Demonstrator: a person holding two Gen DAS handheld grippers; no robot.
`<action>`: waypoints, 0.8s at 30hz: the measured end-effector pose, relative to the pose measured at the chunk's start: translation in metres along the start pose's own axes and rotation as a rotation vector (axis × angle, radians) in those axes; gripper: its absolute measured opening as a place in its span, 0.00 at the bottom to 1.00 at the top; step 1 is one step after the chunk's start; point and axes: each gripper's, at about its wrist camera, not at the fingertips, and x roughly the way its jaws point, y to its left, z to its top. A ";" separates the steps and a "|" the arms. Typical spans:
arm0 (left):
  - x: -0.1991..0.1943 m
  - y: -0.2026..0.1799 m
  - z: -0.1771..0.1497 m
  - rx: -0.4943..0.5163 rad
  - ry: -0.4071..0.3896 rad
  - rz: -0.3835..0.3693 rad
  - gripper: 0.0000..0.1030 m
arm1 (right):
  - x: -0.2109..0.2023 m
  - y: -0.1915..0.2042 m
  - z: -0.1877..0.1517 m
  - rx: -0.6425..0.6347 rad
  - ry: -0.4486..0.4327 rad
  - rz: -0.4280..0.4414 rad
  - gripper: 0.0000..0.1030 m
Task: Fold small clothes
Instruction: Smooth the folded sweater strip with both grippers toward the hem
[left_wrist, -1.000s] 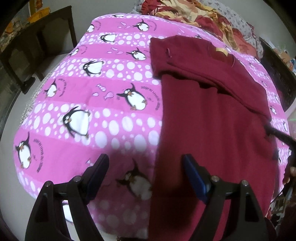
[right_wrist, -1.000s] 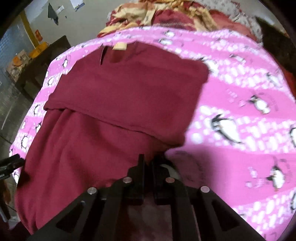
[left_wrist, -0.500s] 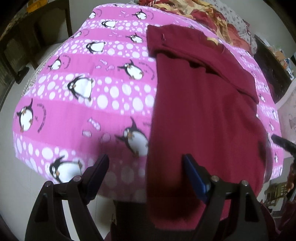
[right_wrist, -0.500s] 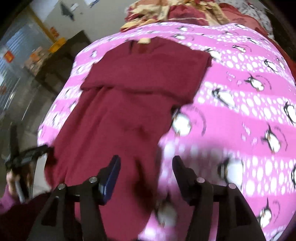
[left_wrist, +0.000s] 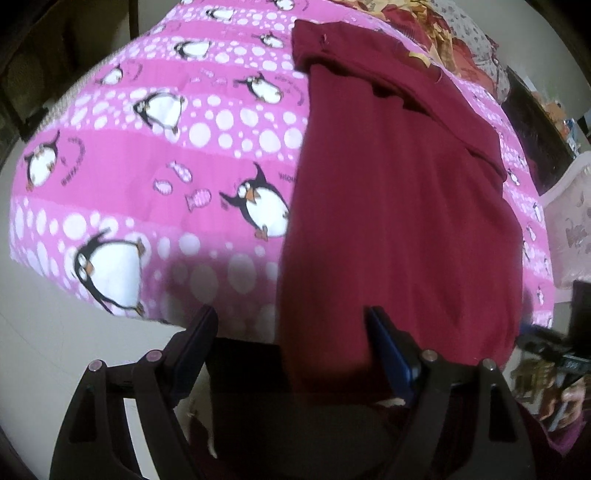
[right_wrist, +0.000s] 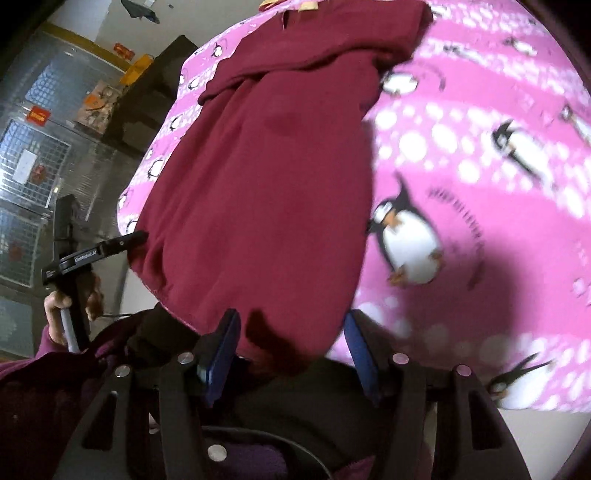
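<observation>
Garment: maroon top (left_wrist: 399, 206) lies lengthwise on pink penguin sheet (left_wrist: 155, 155), centre-right of left wrist view; far end already folded over, tan label (right_wrist: 307, 4) at top edge of right wrist view. Near hem droops over bed edge, lower centre of both views.
L claw: left gripper (left_wrist: 291, 347) released, jaws wide, nothing between the pads; left hem corner sits in the gap, lower centre.
R claw: right gripper (right_wrist: 291, 343) also released, jaws apart astride right hem corner; no pinch yet.
Step (my read): take both hem corners, carry hem up to the far fold.
How to do well: bite each corner deep enough to catch both layers, close both claws together, lift level, keep hem taut so sides stay square, lay down w/o dragging the folded part.
Risk: loose hem may slip off the edge.
Surface: soft bed, sheet smooth.
Room: dark table (right_wrist: 147, 85) upper left, right wrist view; patterned bedding (left_wrist: 443, 33) upper right, left wrist view.
</observation>
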 end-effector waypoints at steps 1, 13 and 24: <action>0.002 0.000 -0.001 -0.003 0.006 -0.004 0.79 | 0.003 0.002 0.001 0.004 0.001 0.009 0.61; 0.010 -0.014 -0.002 0.050 0.034 -0.035 0.77 | -0.001 0.023 0.004 -0.062 -0.017 0.021 0.62; 0.009 -0.018 0.000 0.070 0.039 0.000 0.76 | 0.004 0.029 0.012 -0.081 -0.015 0.026 0.62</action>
